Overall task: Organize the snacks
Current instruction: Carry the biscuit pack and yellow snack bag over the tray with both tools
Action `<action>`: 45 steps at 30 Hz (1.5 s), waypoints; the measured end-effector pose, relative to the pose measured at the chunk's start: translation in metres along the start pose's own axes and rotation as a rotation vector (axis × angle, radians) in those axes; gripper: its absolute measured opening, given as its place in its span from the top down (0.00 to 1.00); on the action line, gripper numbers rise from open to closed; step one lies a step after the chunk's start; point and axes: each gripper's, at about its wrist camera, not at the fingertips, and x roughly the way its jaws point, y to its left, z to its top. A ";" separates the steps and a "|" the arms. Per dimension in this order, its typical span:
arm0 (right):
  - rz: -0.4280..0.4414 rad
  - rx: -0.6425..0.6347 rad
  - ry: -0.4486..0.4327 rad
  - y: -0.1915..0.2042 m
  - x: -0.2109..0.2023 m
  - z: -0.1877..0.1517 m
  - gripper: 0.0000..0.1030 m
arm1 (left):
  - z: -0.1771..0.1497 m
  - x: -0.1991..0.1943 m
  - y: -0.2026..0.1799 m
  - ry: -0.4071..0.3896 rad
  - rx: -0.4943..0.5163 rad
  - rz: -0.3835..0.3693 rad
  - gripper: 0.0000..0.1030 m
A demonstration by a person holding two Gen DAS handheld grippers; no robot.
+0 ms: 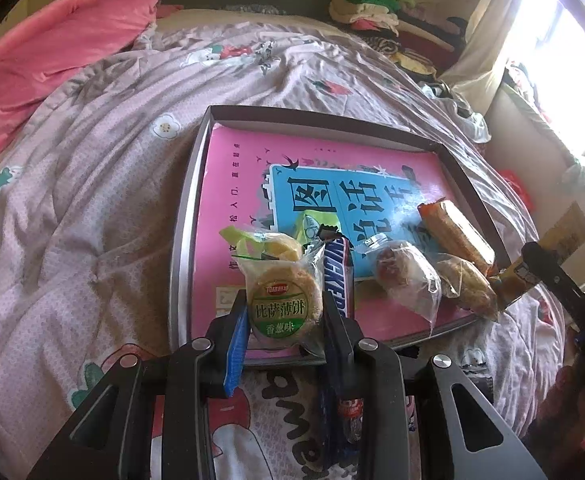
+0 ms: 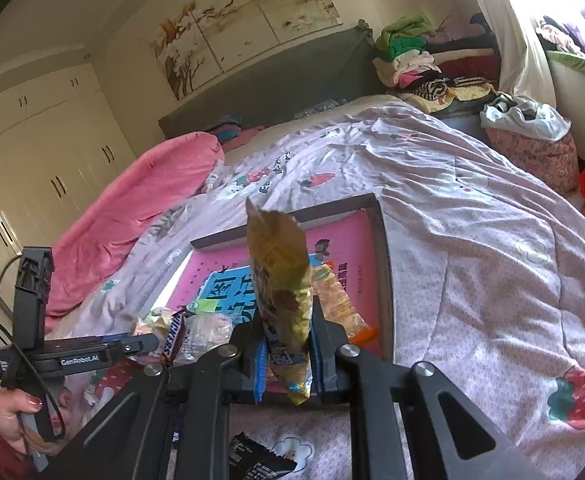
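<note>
My left gripper [image 1: 284, 299] is shut on a round cracker pack with a green label [image 1: 282, 312], held over the near edge of a grey shallow box [image 1: 186, 216] lined with a pink book. Behind the pack lie a Snickers bar [image 1: 337, 270], a clear-wrapped bun [image 1: 404, 276], a brown pastry [image 1: 470, 286], an orange-ended long snack [image 1: 454, 236] and a green candy [image 1: 312, 222]. My right gripper [image 2: 288, 320] is shut on a tall yellow snack packet [image 2: 280, 264], which stands upright above the box's [image 2: 384, 264] near side. That yellow packet [image 1: 522, 276] also shows at the right of the left wrist view.
The box rests on a pale pink quilt [image 1: 92, 200] with strawberry prints. A pink duvet [image 2: 140, 208] is bunched at the far left. A black wrapper [image 2: 258, 458] lies on the quilt under my right gripper. A hand [image 2: 10, 416] grips the left tool. Clothes [image 2: 408, 56] are piled beyond the bed.
</note>
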 end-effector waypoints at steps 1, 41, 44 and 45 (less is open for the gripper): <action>-0.003 -0.005 0.002 0.000 0.002 0.000 0.83 | 0.000 0.000 0.000 0.000 0.000 -0.001 0.67; -0.015 -0.045 0.094 0.000 0.034 -0.012 0.79 | -0.001 0.011 -0.003 0.026 -0.023 -0.033 0.67; -0.016 -0.047 0.094 0.001 0.032 -0.012 0.79 | -0.001 0.011 -0.003 0.026 -0.026 -0.035 0.67; -0.016 -0.047 0.094 0.000 0.031 -0.012 0.79 | -0.001 0.011 -0.003 0.026 -0.025 -0.035 0.67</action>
